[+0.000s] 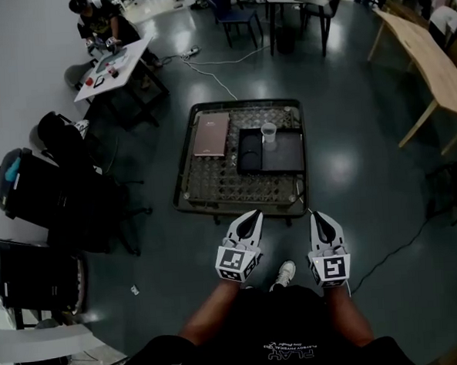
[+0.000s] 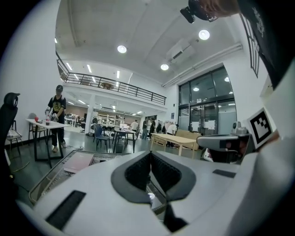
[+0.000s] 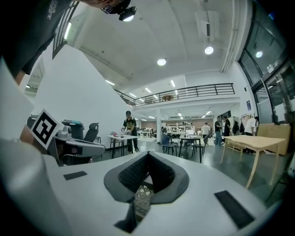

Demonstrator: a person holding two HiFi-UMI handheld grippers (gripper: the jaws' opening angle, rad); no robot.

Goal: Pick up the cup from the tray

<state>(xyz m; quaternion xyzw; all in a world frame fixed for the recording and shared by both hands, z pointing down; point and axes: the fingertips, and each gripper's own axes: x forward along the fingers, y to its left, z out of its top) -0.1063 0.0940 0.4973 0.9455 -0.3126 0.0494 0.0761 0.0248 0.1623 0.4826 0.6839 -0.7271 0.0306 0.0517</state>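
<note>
Down on the dark floor (image 1: 352,178) sits a low table (image 1: 189,197) w/ a dark frame and a patterned see-through top, the biggest item in front of the person. On its far half, R side, lies a black tray (image 1: 285,156); a black case (image 1: 250,152) lies just beside the tray's L part, can't tell if it's on it. A brown book (image 1: 212,134) lies flat to the L, apart from both.

L gripper (image 1: 254,214) and R gripper (image 1: 316,214) hang side by side over the floor at the table's near edge, tips pointing toward it, well short of the tray. L gripper view: both dark pads (image 2: 137,171) meet at the tip, claw fully closed, nothing btwn them, touching nothing. R gripper view: same, pads (image 3: 133,173) pressed together at the tip, claw closed and empty; only the table's patterned top shows through the slot below.

Smallest item, the cup (image 1: 269,134): clear, upright, on the tray's far edge just R of the case, well apart from both claws.
</note>
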